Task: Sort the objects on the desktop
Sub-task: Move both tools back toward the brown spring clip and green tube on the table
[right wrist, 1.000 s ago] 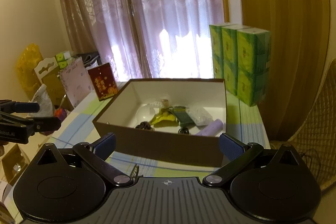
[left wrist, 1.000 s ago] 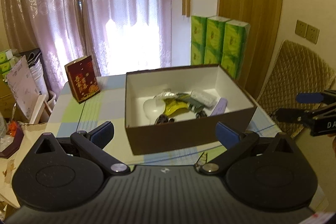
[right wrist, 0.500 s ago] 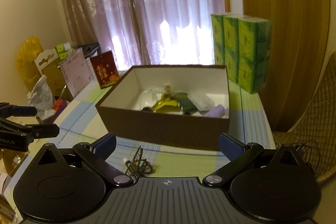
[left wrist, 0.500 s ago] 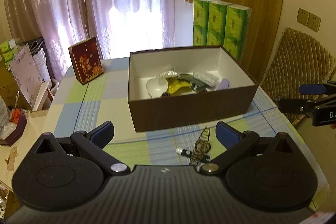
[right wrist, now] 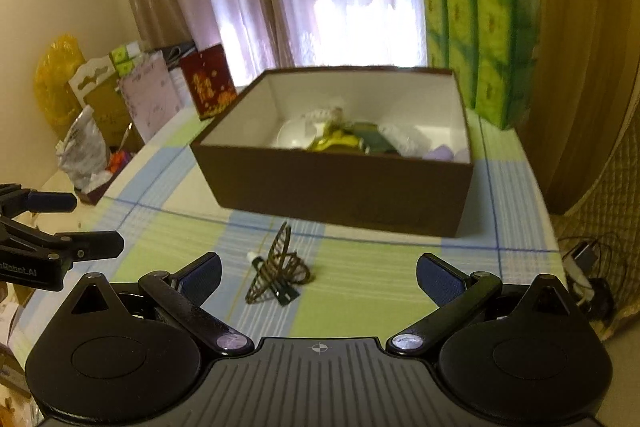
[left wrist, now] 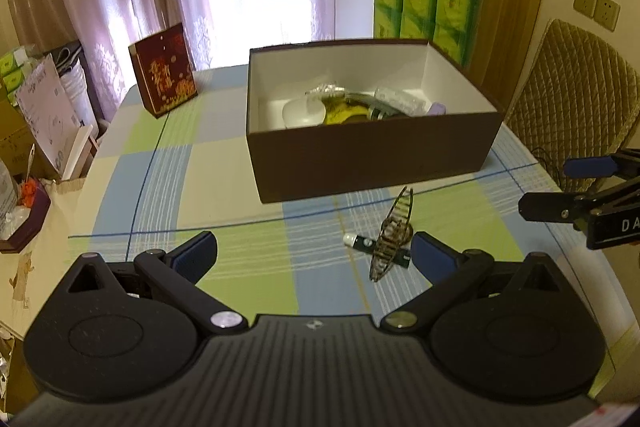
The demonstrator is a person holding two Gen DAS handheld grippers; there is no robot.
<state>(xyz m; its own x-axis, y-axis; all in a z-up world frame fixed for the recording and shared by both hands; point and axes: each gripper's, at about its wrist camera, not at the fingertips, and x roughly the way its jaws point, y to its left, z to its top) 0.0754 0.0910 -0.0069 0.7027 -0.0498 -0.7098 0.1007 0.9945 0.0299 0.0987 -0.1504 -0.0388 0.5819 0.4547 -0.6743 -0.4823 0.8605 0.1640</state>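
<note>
Before the brown box, a hair clip is lying across a small tube, lengthwise toward the box; left gripper and right gripper are hanging wide open, empty; right looking nearer.

Brown box on blue-green checked tablecloth.

left gripper: jaws spread wide, nothing held | right gripper: jaws spread wide, nothing held, level alongside
</note>
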